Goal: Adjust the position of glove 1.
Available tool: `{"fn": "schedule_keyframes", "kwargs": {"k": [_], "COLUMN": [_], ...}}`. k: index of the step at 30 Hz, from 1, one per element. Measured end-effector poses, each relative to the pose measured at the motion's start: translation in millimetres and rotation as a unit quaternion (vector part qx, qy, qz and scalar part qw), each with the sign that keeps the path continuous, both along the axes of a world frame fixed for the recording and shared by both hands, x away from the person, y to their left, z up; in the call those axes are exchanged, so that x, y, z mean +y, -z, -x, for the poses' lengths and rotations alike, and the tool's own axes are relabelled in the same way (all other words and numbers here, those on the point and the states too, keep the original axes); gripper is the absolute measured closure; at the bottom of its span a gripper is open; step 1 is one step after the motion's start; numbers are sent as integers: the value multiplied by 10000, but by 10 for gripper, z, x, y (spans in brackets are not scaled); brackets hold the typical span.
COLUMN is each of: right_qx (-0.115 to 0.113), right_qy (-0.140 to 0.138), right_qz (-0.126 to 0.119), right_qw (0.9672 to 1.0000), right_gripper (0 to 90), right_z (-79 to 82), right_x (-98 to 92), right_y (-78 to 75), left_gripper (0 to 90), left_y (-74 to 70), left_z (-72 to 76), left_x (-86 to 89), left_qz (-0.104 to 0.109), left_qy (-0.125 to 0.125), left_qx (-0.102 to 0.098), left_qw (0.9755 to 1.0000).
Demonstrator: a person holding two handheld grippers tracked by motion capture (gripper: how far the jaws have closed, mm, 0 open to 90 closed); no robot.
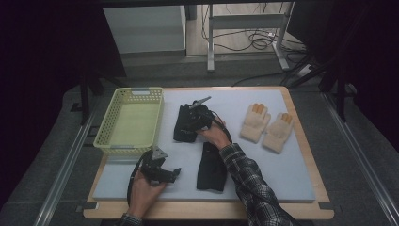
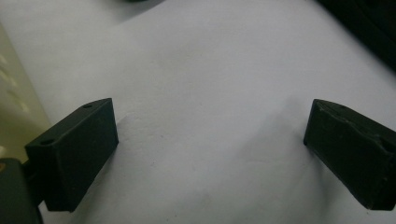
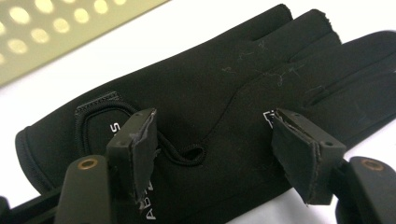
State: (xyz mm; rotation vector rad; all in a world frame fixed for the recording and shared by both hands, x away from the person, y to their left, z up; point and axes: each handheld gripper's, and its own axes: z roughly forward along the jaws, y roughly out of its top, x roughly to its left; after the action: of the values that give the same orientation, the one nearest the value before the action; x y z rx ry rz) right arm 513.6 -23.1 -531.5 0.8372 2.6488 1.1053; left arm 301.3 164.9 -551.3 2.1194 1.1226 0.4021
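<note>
While open, the right tool (image 3: 212, 149) hovers over the black glove (image 3: 219, 88).

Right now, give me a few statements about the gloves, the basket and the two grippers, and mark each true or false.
1. The right gripper hangs open over a black fabric glove. True.
2. The pale yellow perforated plastic basket holds a glove. False: nothing lies in it.
3. The left gripper is shut on a glove. False: its jaws stand open over the bare pale mat.
4. Two cream fuzzy gloves with orange fingertips lie side by side on the mat's right part. True.
</note>
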Motion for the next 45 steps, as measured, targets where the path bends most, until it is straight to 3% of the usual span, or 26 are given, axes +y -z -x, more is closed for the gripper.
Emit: {"fn": "schedule_keyframes", "kwargs": {"k": [3,5,6,7,10,17,27,33,45], "right_qx": [30,200,229,98,127,-130,-94,-204,-273], "right_qy": [-25,-96,-69,15,82,83,23,-65,-162], "right_qz": [-9,-135,-162,-74,-94,228,-159,-272,-510], "right_qw": [10000,9997,9996,9999,9998,9996,9998,9994,9982], "right_gripper": [523,642,762,776,847,872,872,872,871], "right_z": [-5,0,4,19,35,110,263,400,890], "right_x": [-16,-19,-21,-16,-7,58,-68,-126,-432], "right_y": [-7,-3,-1,4,6,-59,-292,-460,-829], "left_gripper": [29,29,29,29,29,29,29,30,27], "left_y": [0,0,0,0,0,0,0,0,1], "left_z": [0,0,0,0,0,-1,0,-1,-3], "left_x": [0,-1,-1,-1,-1,0,-1,2,3], "left_qz": [-1,-2,-5,-5,-4,-3,-3,-17,11], "left_qy": [1,1,2,1,1,3,1,7,8], "left_qx": [0,0,-1,-1,0,5,5,6,15], "left_qw": [10000,10000,10000,10000,10000,10000,10000,10000,10000]}}
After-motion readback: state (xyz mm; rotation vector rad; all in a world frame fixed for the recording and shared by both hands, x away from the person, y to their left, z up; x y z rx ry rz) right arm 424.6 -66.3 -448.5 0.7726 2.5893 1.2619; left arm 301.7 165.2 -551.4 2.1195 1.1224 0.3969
